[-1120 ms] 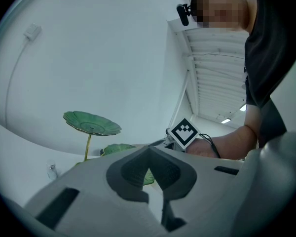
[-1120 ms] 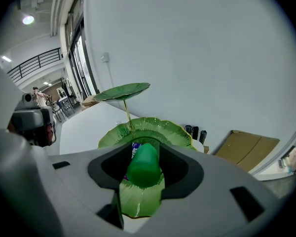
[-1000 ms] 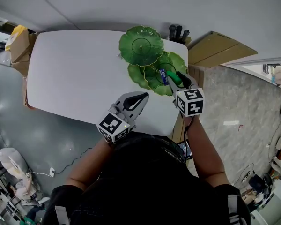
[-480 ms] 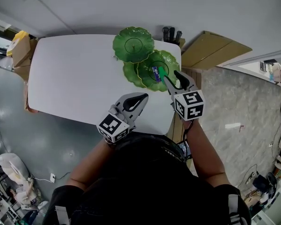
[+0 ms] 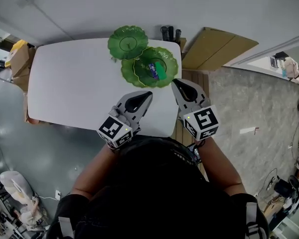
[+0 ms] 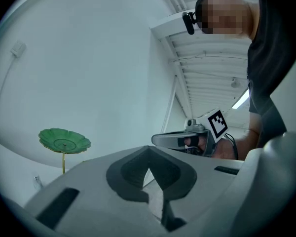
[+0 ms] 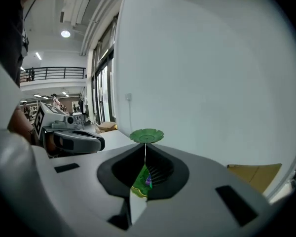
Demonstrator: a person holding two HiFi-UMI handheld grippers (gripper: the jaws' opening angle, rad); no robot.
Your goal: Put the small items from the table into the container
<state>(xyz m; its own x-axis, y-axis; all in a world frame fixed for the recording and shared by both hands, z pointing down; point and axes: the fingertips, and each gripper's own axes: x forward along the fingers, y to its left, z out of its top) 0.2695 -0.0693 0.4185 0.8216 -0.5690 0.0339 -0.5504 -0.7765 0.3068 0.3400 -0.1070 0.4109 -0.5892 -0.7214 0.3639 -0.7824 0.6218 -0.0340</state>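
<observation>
A green lotus-leaf tiered dish (image 5: 139, 68) stands at the far right of the white table (image 5: 74, 83), its upper leaf (image 5: 127, 41) raised on a stem. A blue packet (image 5: 152, 68) and a green item (image 5: 161, 70) lie in the lower leaf. My right gripper (image 5: 174, 81) hovers just short of the dish, its jaws closing, tips together with nothing between them. In the right gripper view (image 7: 144, 146) the dish (image 7: 146, 135) lies straight ahead. My left gripper (image 5: 148, 93) is held beside it over the table's near edge, shut and empty (image 6: 148, 149).
A flattened cardboard box (image 5: 214, 46) lies on the floor right of the table. Dark objects (image 5: 170, 33) stand behind the table's far right corner. More boxes (image 5: 19, 49) sit at its left end. The person's body fills the lower head view.
My right gripper let go of the green item in the lower leaf, drew back toward me and upward, and its jaws came together. The left gripper rose slightly.
</observation>
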